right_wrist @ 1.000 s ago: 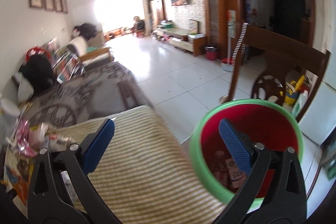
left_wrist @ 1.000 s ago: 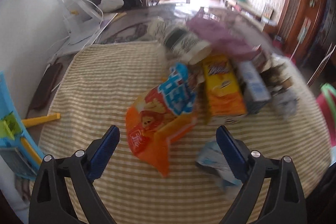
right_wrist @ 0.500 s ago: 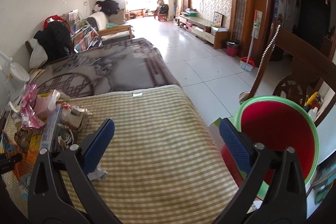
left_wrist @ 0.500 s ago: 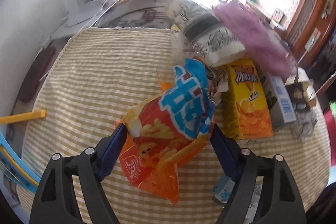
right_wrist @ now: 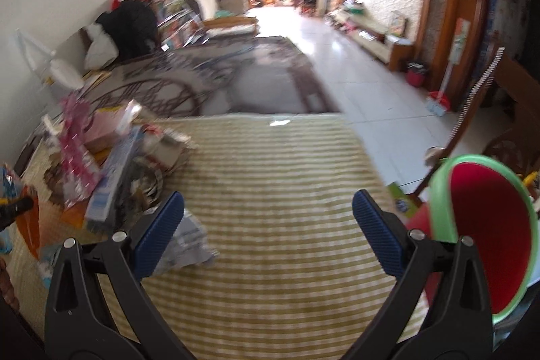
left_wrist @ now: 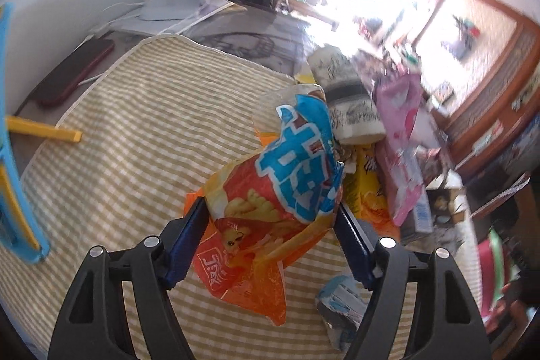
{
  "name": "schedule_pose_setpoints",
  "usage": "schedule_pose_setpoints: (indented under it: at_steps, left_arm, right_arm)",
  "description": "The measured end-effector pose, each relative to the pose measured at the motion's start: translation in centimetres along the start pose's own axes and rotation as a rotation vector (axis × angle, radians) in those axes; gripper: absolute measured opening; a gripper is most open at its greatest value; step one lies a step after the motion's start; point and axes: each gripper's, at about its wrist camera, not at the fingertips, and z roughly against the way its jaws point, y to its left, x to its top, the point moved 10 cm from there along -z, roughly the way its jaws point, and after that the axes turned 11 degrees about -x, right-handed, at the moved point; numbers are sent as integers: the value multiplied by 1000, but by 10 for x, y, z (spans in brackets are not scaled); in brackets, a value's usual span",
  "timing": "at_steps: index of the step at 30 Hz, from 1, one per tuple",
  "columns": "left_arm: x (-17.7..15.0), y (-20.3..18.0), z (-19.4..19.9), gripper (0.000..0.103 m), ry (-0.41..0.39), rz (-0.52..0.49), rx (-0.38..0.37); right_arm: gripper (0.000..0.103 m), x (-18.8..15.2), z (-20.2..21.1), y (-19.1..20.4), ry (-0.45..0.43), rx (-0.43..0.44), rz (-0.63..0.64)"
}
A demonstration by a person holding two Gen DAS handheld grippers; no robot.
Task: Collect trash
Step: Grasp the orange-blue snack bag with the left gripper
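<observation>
Trash pile: wrappers and cartons heaped on the striped yellow-and-white mat (right_wrist: 276,225), toward its left side in the right wrist view.
Landmark: orange snack bag (left_wrist: 270,208) with big blue lettering, at the near edge of the heap.
Left gripper (left_wrist: 270,238): angled down at the mat from above, tilted a little to one side; its blue pads (left_wrist: 189,238) sit against the two sides of the snack bag, which is crumpled between them. The jaws have just been closing, with the bag between them.
Left grip: pinching the snack bag across its lower body; the bag's bottom corner hangs out below the fingers toward the camera.
Beside the bag: a yellow carton (left_wrist: 368,191) touching its right side, then a pink wrapper (left_wrist: 401,137) leaning over the carton, and a printed paper cup (left_wrist: 347,100) lying on its side just behind the bag.
Near the bag: a small crumpled blue-and-white wrapper (left_wrist: 341,302) on the mat, just under the left gripper's right finger.
Right gripper (right_wrist: 268,231): pointing down and forward over bare mat, well to the right of the heap; fingers spread wide, nothing between them.
Bin: red bucket with green rim (right_wrist: 479,235), off the mat's right edge, just beyond the right gripper's outer finger.
Other: blue plastic piece (left_wrist: 10,157) with a yellow bar (left_wrist: 44,130) at the mat's far left.
</observation>
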Motion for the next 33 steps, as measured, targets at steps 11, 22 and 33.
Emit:
schedule_pose_setpoints:
  at_steps: [11, 22, 33]
  left_arm:
    - [-4, -8, -1, 71, -23, 24, -53]
    - [-8, -11, -6, 72, -9, -9, -27]
    - [-11, -14, -9, 72, -1, -20, -32]
  right_arm:
    - [98, -24, -26, 58, 110, 183, 20]
    - [94, -27, -27, 71, 135, 243, 28]
    - [51, -41, -21, 89, 141, 220, 169]
